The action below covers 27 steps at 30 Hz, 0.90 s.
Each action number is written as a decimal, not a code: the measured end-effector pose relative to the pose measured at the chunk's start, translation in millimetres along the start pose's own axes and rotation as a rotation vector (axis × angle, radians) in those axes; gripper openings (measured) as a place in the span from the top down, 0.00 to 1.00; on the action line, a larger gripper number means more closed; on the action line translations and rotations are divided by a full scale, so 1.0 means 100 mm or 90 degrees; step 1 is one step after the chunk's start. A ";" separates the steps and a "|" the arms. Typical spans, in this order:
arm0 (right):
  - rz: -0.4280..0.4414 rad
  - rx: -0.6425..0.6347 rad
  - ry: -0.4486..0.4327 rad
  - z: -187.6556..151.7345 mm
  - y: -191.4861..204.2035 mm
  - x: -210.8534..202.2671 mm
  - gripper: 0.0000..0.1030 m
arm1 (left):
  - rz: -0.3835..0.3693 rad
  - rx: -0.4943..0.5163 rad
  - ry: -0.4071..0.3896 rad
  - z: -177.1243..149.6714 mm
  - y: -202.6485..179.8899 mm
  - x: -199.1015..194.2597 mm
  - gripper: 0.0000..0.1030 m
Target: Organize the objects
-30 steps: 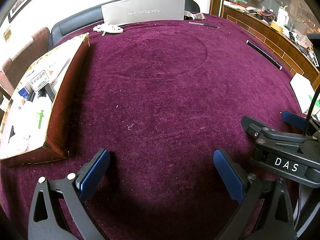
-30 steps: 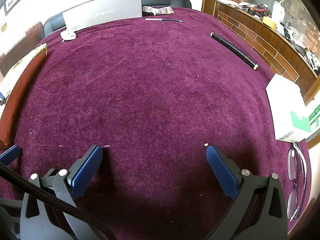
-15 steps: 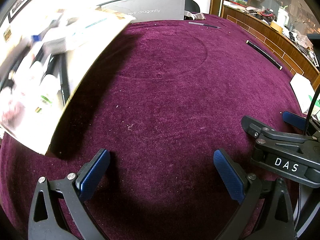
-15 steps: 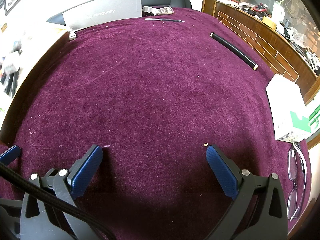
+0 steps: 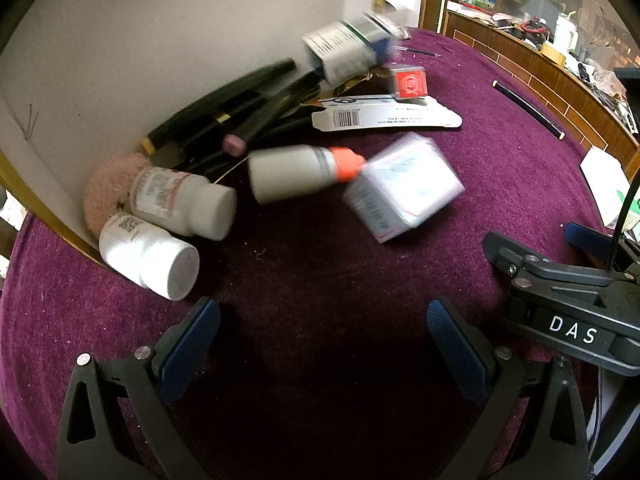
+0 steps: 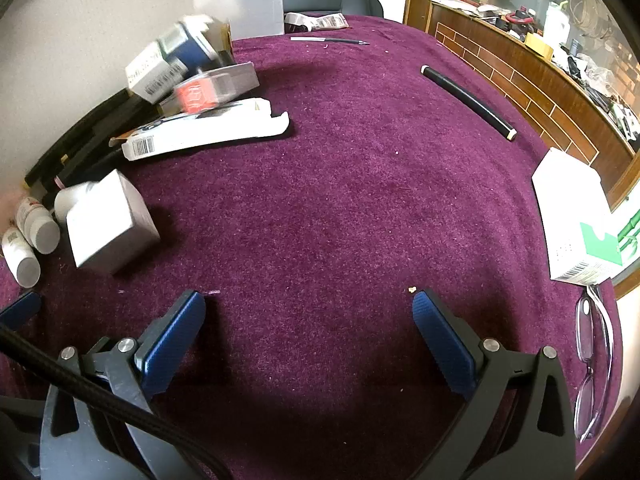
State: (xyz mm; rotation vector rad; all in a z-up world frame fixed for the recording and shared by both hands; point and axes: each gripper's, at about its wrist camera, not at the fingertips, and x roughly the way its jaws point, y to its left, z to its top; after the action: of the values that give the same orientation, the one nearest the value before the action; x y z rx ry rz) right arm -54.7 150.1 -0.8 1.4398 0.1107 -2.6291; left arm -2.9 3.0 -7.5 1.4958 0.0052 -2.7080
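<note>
A tipped box (image 5: 100, 60) spills its contents onto the purple cloth (image 5: 440, 160): the blurred white carton (image 5: 402, 190), orange-capped bottle (image 5: 296, 172) and pill bottles (image 5: 148, 256) may roll away. Left gripper (image 5: 322, 338) and right gripper (image 6: 308, 334) hover nearby, jaws spread, empty.

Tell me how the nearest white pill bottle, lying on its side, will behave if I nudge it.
The white pill bottle is round and lies on its side, so it will probably roll. The fuzzy purple cloth should slow it. Its smooth plastic may slip between the pads.
</note>
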 end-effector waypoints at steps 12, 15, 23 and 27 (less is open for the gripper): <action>0.000 0.000 0.000 0.00 -0.01 0.01 0.00 | 0.000 -0.001 0.000 0.00 0.00 0.00 0.02; -0.001 0.000 0.000 0.00 0.00 0.01 0.00 | 0.001 -0.001 0.000 0.00 0.00 0.00 0.02; -0.004 0.003 0.001 0.01 0.00 0.01 0.00 | 0.001 -0.001 0.000 0.00 0.00 0.00 0.02; -0.003 0.003 0.001 0.01 0.00 0.01 0.00 | 0.001 -0.001 0.000 0.00 0.00 0.00 0.02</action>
State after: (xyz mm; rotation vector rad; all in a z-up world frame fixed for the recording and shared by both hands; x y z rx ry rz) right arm -56.0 149.8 -1.0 1.4449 0.1079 -2.6348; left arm -2.6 2.8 -7.3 1.4943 0.0069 -2.7066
